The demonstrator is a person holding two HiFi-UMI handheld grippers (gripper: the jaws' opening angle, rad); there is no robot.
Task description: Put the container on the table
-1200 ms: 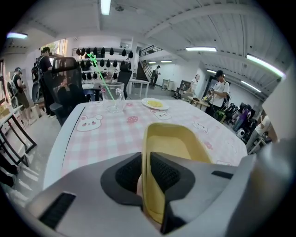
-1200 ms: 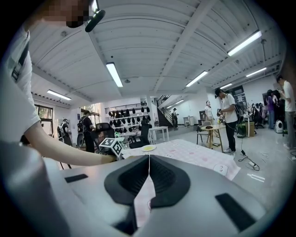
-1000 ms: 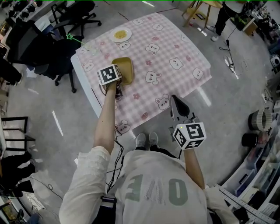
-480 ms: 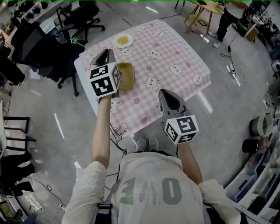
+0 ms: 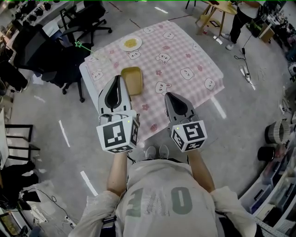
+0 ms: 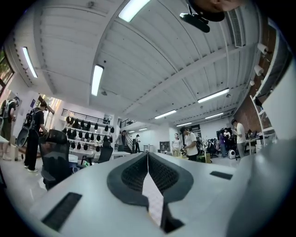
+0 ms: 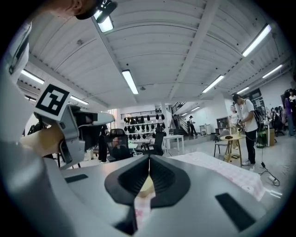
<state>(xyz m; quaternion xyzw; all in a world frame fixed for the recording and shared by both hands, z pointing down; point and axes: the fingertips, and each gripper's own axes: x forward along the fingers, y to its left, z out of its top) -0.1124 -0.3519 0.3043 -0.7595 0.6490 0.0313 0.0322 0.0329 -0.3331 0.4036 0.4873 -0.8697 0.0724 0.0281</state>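
Note:
The yellow container (image 5: 132,79) lies flat on the pink checked table (image 5: 185,51), near its left front side, with nothing holding it. My left gripper (image 5: 119,78) hangs above the table's near left edge, just short of the container, jaws shut and empty. My right gripper (image 5: 168,95) is held over the table's near edge, also shut and empty. In the left gripper view the left gripper (image 6: 148,155) points out at the room. In the right gripper view a bit of the container (image 7: 146,185) shows through the slit of the right gripper (image 7: 149,159).
A white plate of food (image 5: 131,43) and a clear cup (image 5: 98,56) sit at the table's far left. Black office chairs (image 5: 69,32) stand left of the table. A person (image 5: 240,16) and a wooden stool (image 5: 217,8) are at the far right, with cables (image 5: 244,65) on the floor.
My left gripper has left the container on the table, risen and drawn back toward me. The right gripper moved slightly up and forward over the table edge.

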